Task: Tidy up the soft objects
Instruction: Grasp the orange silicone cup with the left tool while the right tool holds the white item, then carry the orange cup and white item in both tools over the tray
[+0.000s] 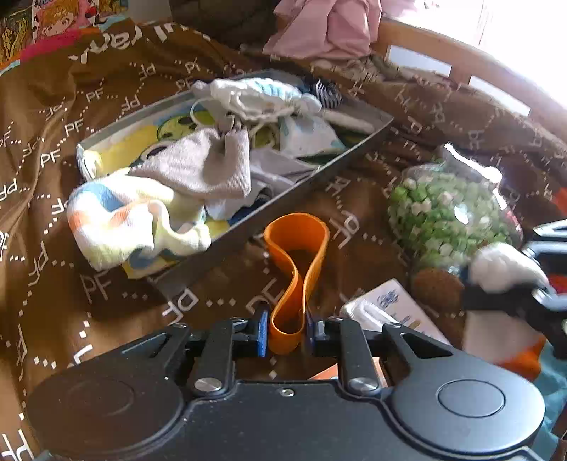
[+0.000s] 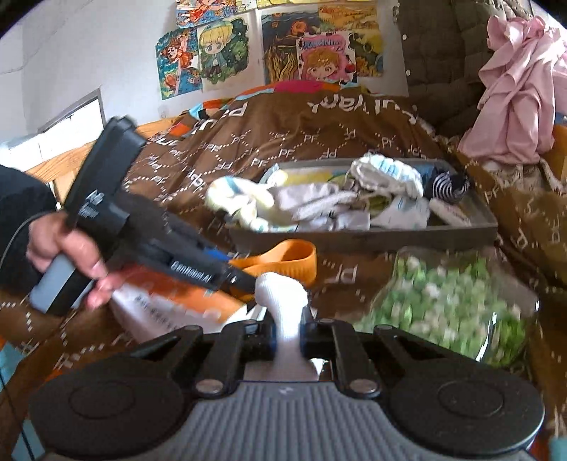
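A flat orange elastic band (image 1: pixel 296 248) stands looped on the brown bedspread, its near end pinched between the blue pads of my left gripper (image 1: pixel 285 335), which is shut on it. Just beyond lies a grey tray (image 1: pixel 269 212) holding several socks: a pastel striped sock (image 1: pixel 124 216) hangs over its near corner, with a grey sock (image 1: pixel 205 166) behind it. My right gripper (image 2: pixel 287 337) is shut on a white sock (image 2: pixel 281 301), held low in front of the tray (image 2: pixel 372 237). Its tip nearly touches the left gripper (image 2: pixel 244 276) and the band (image 2: pixel 283 259).
A glass jar (image 1: pixel 450 212) of green and white pieces lies on the bed right of the band. A white and orange book (image 1: pixel 389 305) sits near the grippers. Pink cloth (image 1: pixel 326 28) is piled at the back by the wooden bed rail (image 1: pixel 443 53). A hand (image 2: pixel 67 244) holds the left gripper.
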`<state>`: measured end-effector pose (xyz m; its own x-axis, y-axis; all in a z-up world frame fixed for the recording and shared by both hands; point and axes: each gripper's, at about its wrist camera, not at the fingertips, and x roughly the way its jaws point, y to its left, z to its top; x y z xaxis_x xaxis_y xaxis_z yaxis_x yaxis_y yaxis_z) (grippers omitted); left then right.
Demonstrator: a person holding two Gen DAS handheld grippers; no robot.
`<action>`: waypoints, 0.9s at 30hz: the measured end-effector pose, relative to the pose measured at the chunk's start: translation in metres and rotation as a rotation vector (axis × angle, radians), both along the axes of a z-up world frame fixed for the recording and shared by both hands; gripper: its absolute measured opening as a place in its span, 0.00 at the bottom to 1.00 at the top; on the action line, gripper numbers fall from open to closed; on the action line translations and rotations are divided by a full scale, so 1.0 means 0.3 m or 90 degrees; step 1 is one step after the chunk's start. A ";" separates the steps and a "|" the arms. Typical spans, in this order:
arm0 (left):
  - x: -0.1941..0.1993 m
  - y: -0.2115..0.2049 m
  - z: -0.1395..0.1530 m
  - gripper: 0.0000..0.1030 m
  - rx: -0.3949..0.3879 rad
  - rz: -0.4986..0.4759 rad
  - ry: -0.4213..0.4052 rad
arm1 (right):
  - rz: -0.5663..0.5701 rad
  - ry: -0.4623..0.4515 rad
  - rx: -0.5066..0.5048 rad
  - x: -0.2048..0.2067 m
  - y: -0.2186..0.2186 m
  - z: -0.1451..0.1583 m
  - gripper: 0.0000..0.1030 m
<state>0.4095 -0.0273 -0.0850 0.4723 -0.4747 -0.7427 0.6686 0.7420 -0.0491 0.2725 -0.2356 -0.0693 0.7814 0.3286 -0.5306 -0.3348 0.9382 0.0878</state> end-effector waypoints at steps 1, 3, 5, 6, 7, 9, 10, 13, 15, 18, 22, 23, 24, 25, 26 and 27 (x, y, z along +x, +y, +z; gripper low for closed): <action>-0.002 0.001 0.005 0.19 -0.006 0.000 -0.004 | -0.004 -0.002 -0.003 0.023 0.002 0.011 0.12; -0.007 0.007 0.018 0.17 -0.024 0.003 -0.014 | -0.011 -0.006 -0.007 0.066 0.008 0.031 0.12; -0.011 0.018 0.035 0.17 -0.043 0.009 -0.024 | -0.019 -0.009 -0.016 0.116 0.016 0.058 0.12; -0.012 0.025 0.046 0.17 -0.053 0.013 -0.030 | -0.022 -0.011 -0.020 0.141 0.021 0.073 0.12; -0.012 0.032 0.056 0.17 -0.062 0.017 -0.036 | -0.027 -0.014 -0.024 0.168 0.027 0.092 0.12; -0.017 0.048 0.083 0.17 -0.084 0.027 -0.049 | -0.031 -0.020 -0.034 0.213 0.038 0.123 0.12; -0.018 0.058 0.098 0.17 -0.097 0.034 -0.056 | -0.034 -0.024 -0.040 0.237 0.044 0.141 0.12; -0.014 0.080 0.140 0.17 -0.123 0.047 -0.080 | -0.040 -0.031 -0.050 0.309 0.063 0.200 0.12; -0.007 0.088 0.167 0.17 -0.132 0.054 -0.099 | -0.041 -0.038 -0.053 0.346 0.072 0.236 0.12; 0.014 0.099 0.205 0.17 -0.153 0.072 -0.123 | -0.043 -0.054 -0.063 0.399 0.093 0.292 0.12; 0.060 0.113 0.252 0.17 -0.170 0.094 -0.161 | -0.049 -0.081 -0.077 0.464 0.115 0.368 0.12; 0.076 0.116 0.263 0.17 -0.173 0.101 -0.171 | -0.050 -0.089 -0.081 0.477 0.120 0.382 0.12; 0.093 0.119 0.273 0.17 -0.176 0.107 -0.177 | -0.050 -0.096 -0.085 0.490 0.124 0.397 0.12; 0.109 0.124 0.282 0.17 -0.180 0.113 -0.184 | -0.050 -0.103 -0.087 0.506 0.129 0.411 0.12; 0.126 0.127 0.290 0.17 -0.183 0.120 -0.190 | -0.050 -0.107 -0.088 0.520 0.134 0.422 0.12; 0.146 0.130 0.296 0.17 -0.188 0.127 -0.194 | -0.049 -0.111 -0.091 0.535 0.140 0.431 0.12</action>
